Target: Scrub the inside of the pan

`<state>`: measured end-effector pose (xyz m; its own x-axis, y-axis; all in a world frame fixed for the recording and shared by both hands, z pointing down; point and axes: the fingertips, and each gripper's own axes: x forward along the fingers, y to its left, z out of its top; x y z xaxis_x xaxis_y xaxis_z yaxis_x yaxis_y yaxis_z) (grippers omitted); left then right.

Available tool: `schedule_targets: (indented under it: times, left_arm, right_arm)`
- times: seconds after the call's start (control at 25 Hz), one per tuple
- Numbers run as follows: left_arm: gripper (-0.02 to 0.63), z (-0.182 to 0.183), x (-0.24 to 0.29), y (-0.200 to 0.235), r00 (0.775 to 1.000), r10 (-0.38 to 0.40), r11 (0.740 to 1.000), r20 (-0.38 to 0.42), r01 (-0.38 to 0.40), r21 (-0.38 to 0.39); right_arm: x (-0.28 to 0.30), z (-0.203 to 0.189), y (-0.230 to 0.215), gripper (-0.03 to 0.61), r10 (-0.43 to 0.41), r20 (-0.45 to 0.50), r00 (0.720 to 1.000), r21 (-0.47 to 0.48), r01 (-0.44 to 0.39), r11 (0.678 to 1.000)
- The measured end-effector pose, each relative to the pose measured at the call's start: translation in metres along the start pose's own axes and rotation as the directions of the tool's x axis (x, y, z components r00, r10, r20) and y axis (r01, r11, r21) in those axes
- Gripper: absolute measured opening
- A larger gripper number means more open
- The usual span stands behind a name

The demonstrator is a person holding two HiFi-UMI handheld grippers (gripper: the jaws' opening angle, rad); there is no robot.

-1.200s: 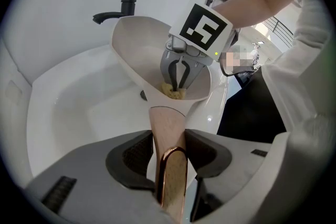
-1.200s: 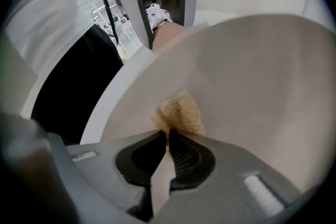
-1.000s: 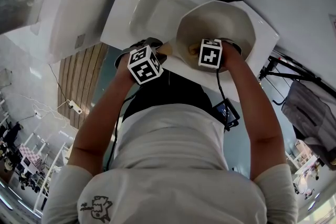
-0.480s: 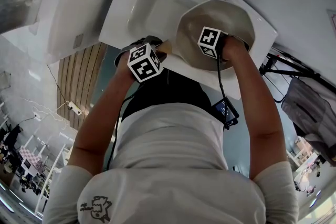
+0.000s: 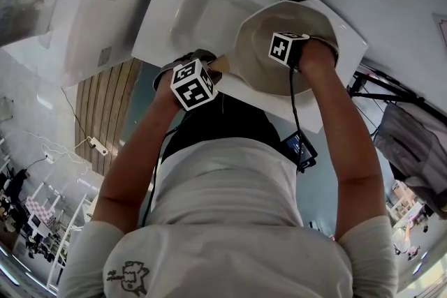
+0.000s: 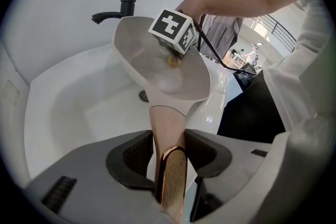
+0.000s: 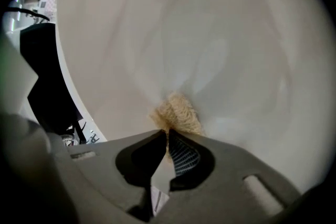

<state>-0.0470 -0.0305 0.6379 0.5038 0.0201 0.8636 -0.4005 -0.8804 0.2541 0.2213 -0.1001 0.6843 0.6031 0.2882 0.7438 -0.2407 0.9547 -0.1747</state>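
While the left gripper [image 6: 168, 148] clenched the pan's wooden handle [image 6: 166, 126] between its two pads, the white pan [image 6: 131, 50] hung tilted above the white sink [image 6: 73, 107], its open side turned up toward the person and its far rim near the black faucet [image 6: 118, 4]. A copper-coloured loop at the handle's end showed right in front of the left gripper's camera. Inside the pan, the right gripper [image 7: 167, 138] pinched a tan, fuzzy scrubbing pad [image 7: 178, 112] with its jaws drawn almost together on it, and the pad pressed against the pan's pale inner wall. From the left gripper view, the right gripper's marker cube [image 6: 173, 30] sat low within the pan, over the pad. Both of the person's bare forearms reached out over the sink.
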Motion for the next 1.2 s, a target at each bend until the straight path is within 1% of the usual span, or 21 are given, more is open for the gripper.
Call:
schedule_targets:
  times: [0.08, 0.16, 0.28, 0.36, 0.48, 0.52, 0.6, 0.68, 0.72, 0.8, 0.88, 1.0, 1.08, 1.2]
  left_arm:
    - [0.183, -0.001, 0.000, 0.000, 1.000, -0.004, 1.000, -0.001, 0.004, 0.001]
    - [0.183, 0.000, 0.000, 0.001, 1.000, -0.006, 1.000, -0.005, 0.006, 0.003]
    - [0.183, 0.000, 0.000, 0.001, 1.000, -0.001, 1.000, -0.008, 0.001, 0.004]
    - [0.183, 0.000, 0.000, 0.001, 1.000, 0.002, 1.000, -0.006, -0.002, 0.004]
    - [0.183, -0.001, 0.000, 0.002, 1.000, 0.005, 1.000, -0.006, -0.005, 0.006]
    - [0.183, -0.001, 0.000, 0.002, 1.000, 0.007, 1.000, -0.007, -0.007, 0.006]
    - [0.183, -0.001, 0.000, 0.001, 1.000, 0.009, 1.000, -0.010, -0.009, 0.003]
    - [0.183, 0.000, 0.000, 0.001, 1.000, 0.010, 1.000, -0.009, -0.010, 0.002]
    - [0.183, 0.000, 0.000, 0.001, 1.000, 0.010, 1.000, -0.009, -0.010, 0.001]
    - [0.183, 0.000, 0.000, 0.001, 1.000, 0.010, 1.000, -0.010, -0.010, -0.004]
    - [0.183, 0.000, 0.000, 0.001, 1.000, 0.012, 1.000, -0.011, -0.012, -0.009]
    - [0.183, 0.000, 0.001, 0.000, 1.000, 0.014, 1.000, -0.014, -0.014, -0.009]
    - [0.183, -0.001, 0.001, 0.000, 1.000, 0.011, 1.000, -0.015, -0.011, -0.012]
    - [0.183, -0.002, 0.001, 0.001, 1.000, -0.003, 1.000, -0.020, 0.003, -0.020]
  right_arm:
    - [-0.008, 0.004, -0.016, 0.017, -0.079, 0.043, 0.996, 0.019, 0.078, 0.997]
    - [-0.020, 0.008, -0.031, 0.017, -0.162, 0.098, 0.982, 0.050, 0.158, 0.986]
    - [-0.038, 0.016, -0.048, 0.018, -0.266, 0.173, 0.948, 0.088, 0.254, 0.963]
    - [-0.052, 0.022, -0.057, 0.018, -0.329, 0.221, 0.918, 0.109, 0.312, 0.944]
    - [-0.077, 0.036, -0.068, 0.019, -0.417, 0.312, 0.854, 0.147, 0.391, 0.909]
    - [-0.086, 0.043, -0.070, 0.020, -0.441, 0.348, 0.828, 0.157, 0.412, 0.898]
    - [-0.105, 0.057, -0.069, 0.020, -0.477, 0.431, 0.766, 0.168, 0.451, 0.877]
    - [-0.120, 0.073, -0.063, 0.019, -0.498, 0.507, 0.704, 0.162, 0.489, 0.857]
    - [-0.126, 0.082, -0.058, 0.019, -0.499, 0.540, 0.678, 0.155, 0.503, 0.850]
    - [-0.133, 0.099, -0.045, 0.018, -0.479, 0.600, 0.641, 0.138, 0.508, 0.851]
    - [-0.135, 0.112, -0.029, 0.018, -0.446, 0.641, 0.624, 0.111, 0.500, 0.859]
    - [-0.129, 0.126, -0.003, 0.018, -0.379, 0.682, 0.625, 0.059, 0.470, 0.881]
    - [-0.121, 0.134, 0.017, 0.018, -0.318, 0.700, 0.640, 0.013, 0.434, 0.901]
    - [-0.105, 0.138, 0.045, 0.017, -0.206, 0.702, 0.682, -0.054, 0.340, 0.939]
